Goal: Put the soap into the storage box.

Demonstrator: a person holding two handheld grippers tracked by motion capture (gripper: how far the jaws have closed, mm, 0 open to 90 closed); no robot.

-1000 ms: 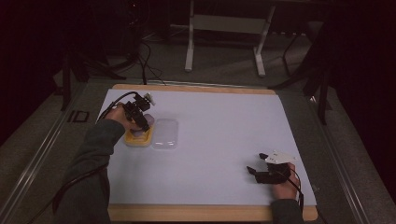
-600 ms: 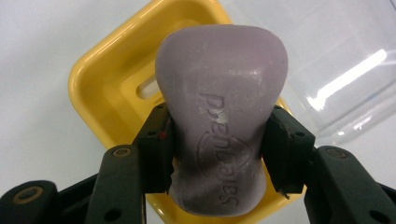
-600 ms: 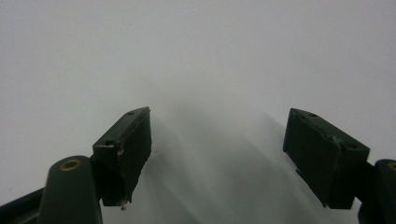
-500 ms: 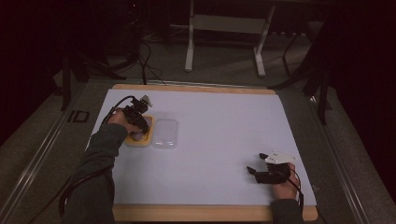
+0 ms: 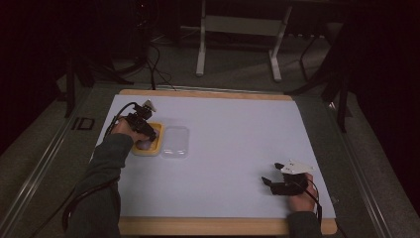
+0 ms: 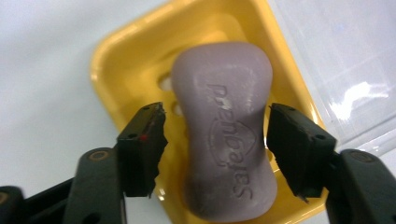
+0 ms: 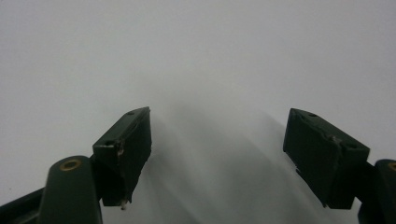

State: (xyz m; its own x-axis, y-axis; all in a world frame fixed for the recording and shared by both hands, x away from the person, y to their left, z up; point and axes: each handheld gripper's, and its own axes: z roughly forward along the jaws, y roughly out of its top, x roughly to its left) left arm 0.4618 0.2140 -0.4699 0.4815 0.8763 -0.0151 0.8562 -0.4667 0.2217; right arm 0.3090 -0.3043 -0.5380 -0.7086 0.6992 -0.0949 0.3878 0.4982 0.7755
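Lowered left gripper [image 6: 215,140] now straddles soap [image 6: 226,128] in dish [image 6: 112,60].

dark room, grey floor [image 5: 237,69], white table [image 5: 237,148]

A white tabletop [image 5: 237,148] with wooden edges at front and back carries a yellow soap dish [image 5: 146,146] near its left side, and a clear plastic lid [image 5: 176,142] lies just beside the dish.

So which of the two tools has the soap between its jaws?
The left tool, over the yellow soap dish: its open jaws straddle the purple Safeguard soap bar. The right tool has bare white table between its jaws.
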